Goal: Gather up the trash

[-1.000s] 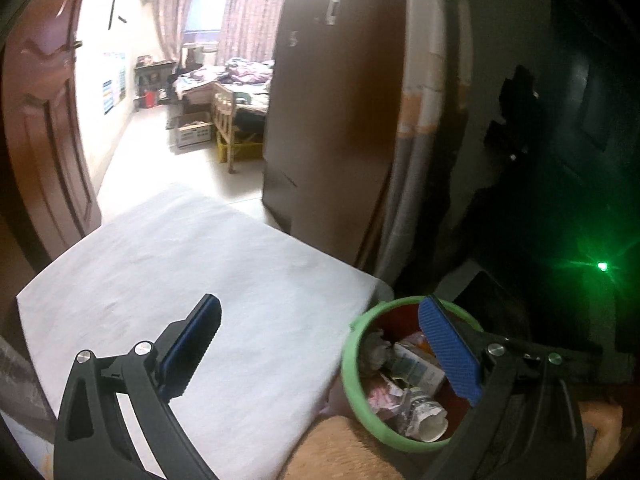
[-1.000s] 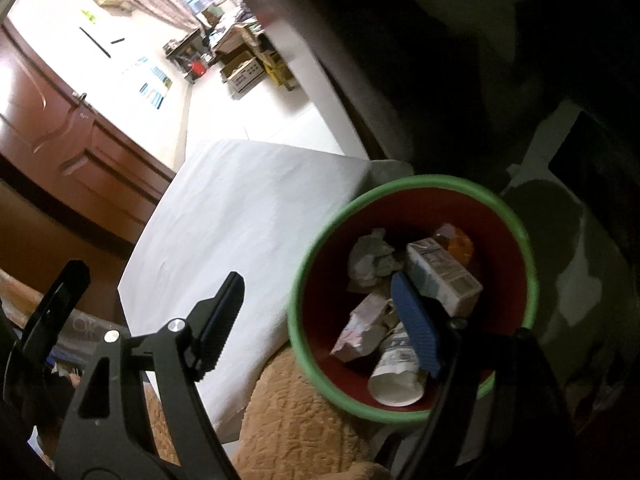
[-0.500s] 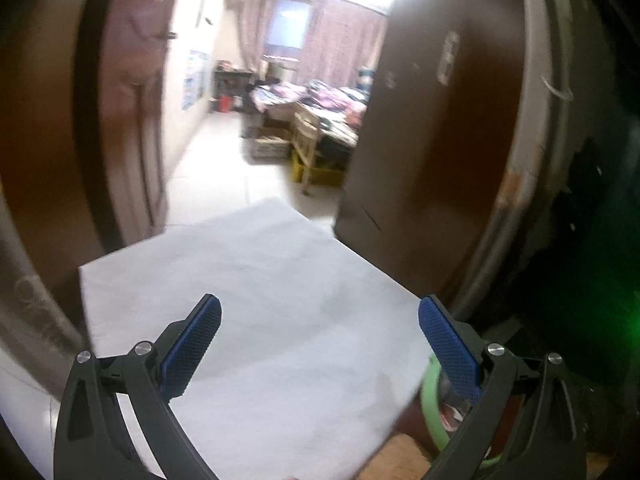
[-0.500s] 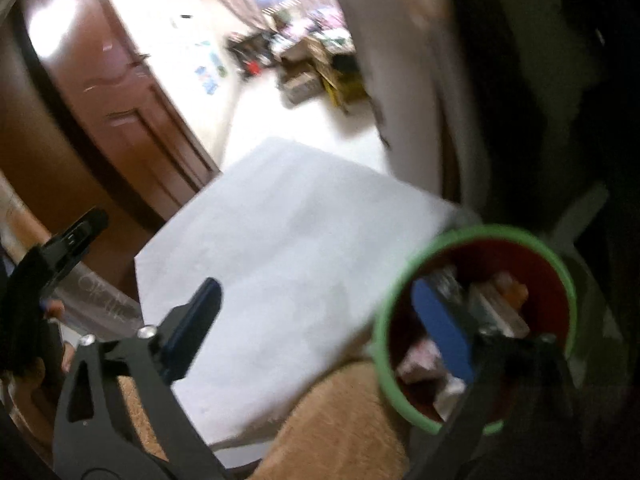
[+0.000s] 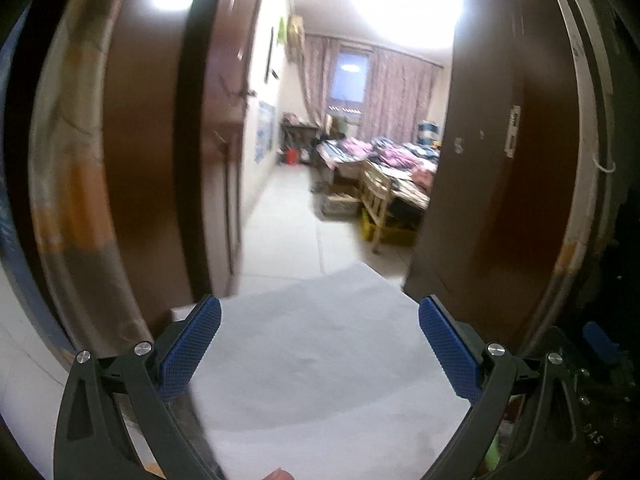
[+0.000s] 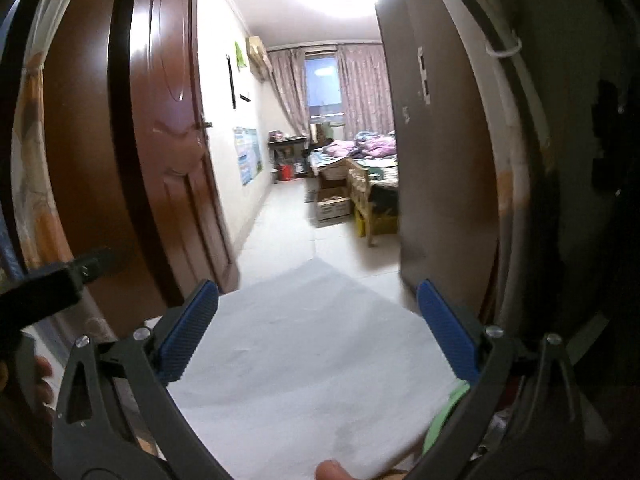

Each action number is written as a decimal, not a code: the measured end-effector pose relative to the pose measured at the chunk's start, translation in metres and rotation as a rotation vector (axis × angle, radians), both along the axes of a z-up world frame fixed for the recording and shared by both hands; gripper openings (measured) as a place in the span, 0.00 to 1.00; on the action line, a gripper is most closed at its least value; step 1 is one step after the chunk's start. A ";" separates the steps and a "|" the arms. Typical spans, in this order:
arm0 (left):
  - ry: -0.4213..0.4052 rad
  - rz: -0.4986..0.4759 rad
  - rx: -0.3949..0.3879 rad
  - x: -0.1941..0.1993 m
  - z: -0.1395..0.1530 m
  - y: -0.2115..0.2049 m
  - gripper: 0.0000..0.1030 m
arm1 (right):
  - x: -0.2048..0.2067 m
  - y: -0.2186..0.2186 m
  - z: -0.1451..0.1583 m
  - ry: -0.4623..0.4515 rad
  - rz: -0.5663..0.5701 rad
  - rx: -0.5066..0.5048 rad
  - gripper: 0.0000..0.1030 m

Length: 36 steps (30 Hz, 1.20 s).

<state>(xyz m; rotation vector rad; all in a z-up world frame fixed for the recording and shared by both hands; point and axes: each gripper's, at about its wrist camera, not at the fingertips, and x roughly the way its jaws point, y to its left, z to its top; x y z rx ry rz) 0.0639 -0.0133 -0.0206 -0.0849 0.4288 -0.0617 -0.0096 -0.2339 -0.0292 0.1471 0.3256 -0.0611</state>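
trash looks collected: i see both grippers, left gripper (image 5: 319, 354) and right gripper (image 6: 317, 332), spread and empty over bare white sheet (image 6: 304, 360), bin rim (image 6: 446, 416) barely visible.

Both wrist cameras look forward along their own spread fingers, tilted slightly down, over the white sheet (image 5: 320, 380) toward the open doorway and the bedroom beyond. Left view sits close above the sheet's near edge. Right view takes in the sheet (image 6: 304, 360) from just right of that, catching the green bin rim (image 6: 444, 416) at the sheet's right edge. Shared: sheet, brown door (image 6: 172, 140), bed (image 5: 392, 168), curtained window.
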 end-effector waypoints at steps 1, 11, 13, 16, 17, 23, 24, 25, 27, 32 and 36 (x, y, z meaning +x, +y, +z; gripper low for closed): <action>-0.008 0.015 0.014 -0.001 0.002 0.001 0.92 | 0.000 0.002 0.000 0.004 -0.010 -0.002 0.95; -0.027 0.041 0.004 -0.007 0.007 0.007 0.92 | -0.009 0.011 -0.002 0.036 -0.028 0.001 0.95; -0.029 0.042 0.012 -0.007 0.006 0.006 0.92 | -0.008 0.012 -0.003 0.037 -0.027 0.001 0.95; -0.028 0.042 0.012 -0.008 0.006 0.005 0.92 | -0.011 0.015 -0.003 0.040 -0.026 -0.002 0.95; -0.028 0.043 0.011 -0.008 0.007 0.005 0.92 | -0.012 0.015 -0.003 0.043 -0.024 -0.001 0.95; -0.027 0.043 0.013 -0.008 0.007 0.005 0.92 | -0.014 0.019 -0.003 0.051 -0.020 -0.007 0.95; -0.026 0.042 0.013 -0.008 0.007 0.005 0.92 | -0.014 0.019 -0.003 0.050 -0.021 -0.006 0.95; -0.026 0.041 0.013 -0.010 0.005 0.005 0.92 | -0.014 0.018 -0.003 0.049 -0.022 -0.008 0.95; -0.026 0.042 0.018 -0.011 0.005 0.003 0.92 | -0.014 0.019 -0.004 0.049 -0.023 -0.009 0.95; -0.020 0.042 0.029 -0.011 0.003 0.003 0.92 | -0.015 0.019 -0.007 0.057 -0.022 -0.005 0.95; -0.017 0.049 0.025 -0.010 0.003 0.005 0.92 | -0.016 0.021 -0.009 0.067 -0.024 -0.014 0.95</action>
